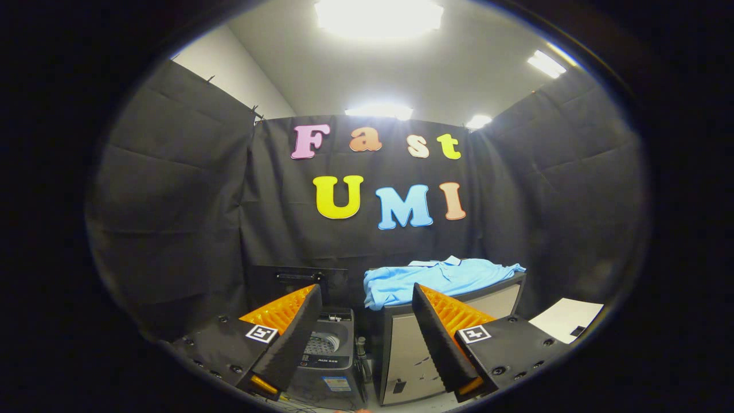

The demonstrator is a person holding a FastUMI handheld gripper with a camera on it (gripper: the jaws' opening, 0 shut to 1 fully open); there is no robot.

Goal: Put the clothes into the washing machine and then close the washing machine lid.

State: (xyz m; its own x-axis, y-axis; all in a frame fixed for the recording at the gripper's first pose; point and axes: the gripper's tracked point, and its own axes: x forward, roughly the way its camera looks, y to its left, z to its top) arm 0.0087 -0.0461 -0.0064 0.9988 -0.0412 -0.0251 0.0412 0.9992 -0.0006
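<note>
The gripper (365, 289) hangs with its fingers spread wide, grasping nothing. Beyond them a small washing machine (327, 358) stands with its lid (298, 282) raised, the drum partly hidden behind one finger. Beside it, blue clothes (436, 278) lie on a cabinet (410, 350) against the black cloth wall (189, 229)

Light blue shirt (441, 278) lies crumpled, draped over a cabinet's top edge at two o'clock from the small grey washing machine (327, 361), whose lid (298, 284) stands open.
</note>
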